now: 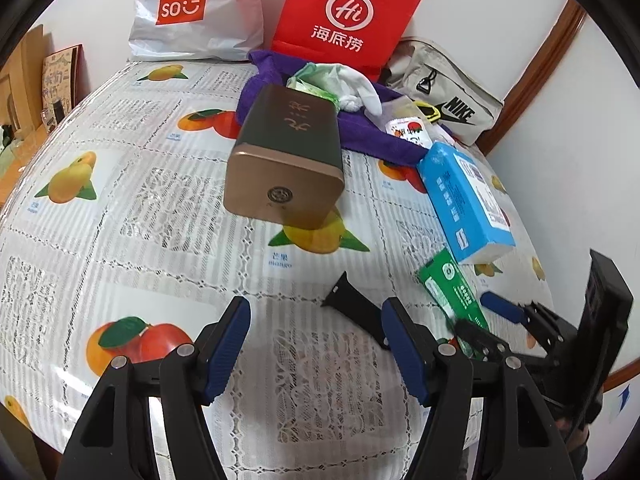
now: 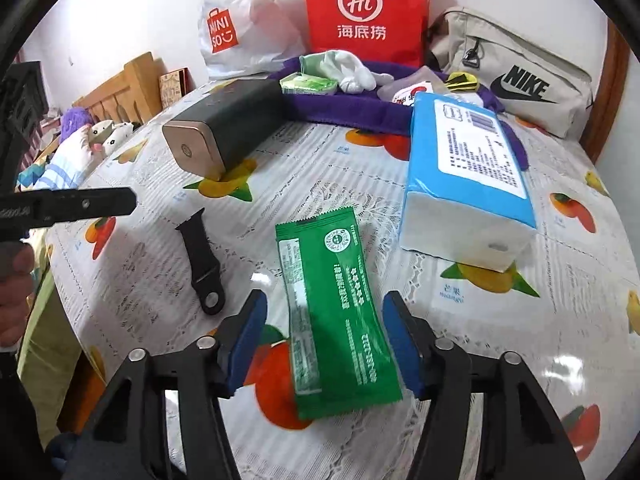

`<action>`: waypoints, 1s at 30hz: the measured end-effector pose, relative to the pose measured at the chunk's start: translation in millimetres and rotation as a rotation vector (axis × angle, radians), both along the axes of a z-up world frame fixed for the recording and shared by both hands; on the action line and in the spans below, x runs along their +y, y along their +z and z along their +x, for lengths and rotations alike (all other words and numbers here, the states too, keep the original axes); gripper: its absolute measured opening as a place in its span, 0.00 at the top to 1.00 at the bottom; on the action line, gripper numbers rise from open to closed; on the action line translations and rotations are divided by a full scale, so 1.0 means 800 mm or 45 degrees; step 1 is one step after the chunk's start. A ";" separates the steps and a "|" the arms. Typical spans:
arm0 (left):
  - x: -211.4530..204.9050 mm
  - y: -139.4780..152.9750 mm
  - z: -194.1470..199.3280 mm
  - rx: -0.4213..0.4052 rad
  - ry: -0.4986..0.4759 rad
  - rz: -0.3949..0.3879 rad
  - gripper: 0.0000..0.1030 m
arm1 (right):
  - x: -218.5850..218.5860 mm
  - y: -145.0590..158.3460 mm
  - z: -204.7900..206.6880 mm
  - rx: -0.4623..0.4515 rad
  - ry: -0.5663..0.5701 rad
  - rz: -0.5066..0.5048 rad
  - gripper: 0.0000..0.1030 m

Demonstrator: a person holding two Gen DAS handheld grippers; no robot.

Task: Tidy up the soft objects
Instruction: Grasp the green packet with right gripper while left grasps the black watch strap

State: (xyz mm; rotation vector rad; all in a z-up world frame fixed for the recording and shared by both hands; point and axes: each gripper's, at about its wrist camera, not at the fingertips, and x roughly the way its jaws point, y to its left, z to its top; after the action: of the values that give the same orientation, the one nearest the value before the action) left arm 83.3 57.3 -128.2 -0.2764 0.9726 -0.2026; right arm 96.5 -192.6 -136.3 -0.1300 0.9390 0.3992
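My right gripper (image 2: pixel 325 298) stands open low over the table, and a green sachet (image 2: pixel 336 320) lies flat between its blue pads without being squeezed. A blue tissue pack (image 2: pixel 468 184) lies just beyond on the right. My left gripper (image 1: pixel 315 308) is open with nothing between its fingers; a black strap (image 1: pixel 352 304) lies by its right finger. Farther back, a purple towel (image 1: pixel 372 136) carries a white glove (image 1: pixel 356 84), a green tissue packet (image 2: pixel 308 84) and small sachets. In the left wrist view the right gripper (image 1: pixel 488 320) sits at the lower right over the green sachet (image 1: pixel 452 292).
A dark box with a gold end (image 1: pixel 288 148) lies mid-table. A white Miniso bag (image 1: pixel 188 12), a red paper bag (image 1: pixel 344 12) and a beige Nike pouch (image 2: pixel 520 80) line the back by the wall. The table's edge drops off at the left, near a hand (image 2: pixel 16 280).
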 end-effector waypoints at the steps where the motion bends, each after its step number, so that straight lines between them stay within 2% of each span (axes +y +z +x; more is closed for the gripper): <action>1: -0.002 -0.002 -0.001 0.006 -0.001 0.006 0.36 | 0.000 -0.004 0.004 -0.003 -0.001 0.001 0.40; 4: -0.005 -0.007 -0.004 0.026 -0.008 0.021 0.36 | 0.005 -0.016 0.010 0.005 0.009 -0.018 0.40; 6: -0.008 -0.010 -0.006 0.040 -0.012 0.032 0.36 | 0.009 -0.021 0.007 -0.030 0.013 -0.049 0.40; 8: -0.013 -0.014 -0.007 0.060 -0.025 0.022 0.36 | 0.013 -0.023 0.000 -0.072 0.028 -0.098 0.44; 9: -0.016 -0.017 -0.007 0.070 -0.031 0.012 0.36 | 0.012 -0.022 -0.003 -0.089 0.029 -0.107 0.55; 13: -0.036 -0.028 -0.003 0.101 -0.072 -0.040 0.36 | -0.003 -0.020 -0.007 -0.074 0.017 -0.091 0.67; 23: -0.075 -0.039 0.016 0.063 -0.107 -0.103 0.37 | -0.071 -0.013 -0.026 -0.041 -0.142 -0.036 0.67; 26: -0.090 -0.038 0.030 0.045 -0.115 -0.065 0.37 | -0.088 -0.012 -0.025 -0.028 -0.185 0.005 0.67; 30: -0.114 -0.038 0.044 0.014 -0.132 0.067 0.38 | -0.094 -0.011 -0.023 -0.037 -0.189 0.014 0.67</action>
State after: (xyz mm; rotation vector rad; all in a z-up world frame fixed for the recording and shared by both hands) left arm 118.3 -33.7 -158.7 -0.1788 1.0027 -0.2700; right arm 78.0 -267.9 -145.4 -0.0551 0.9115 0.2645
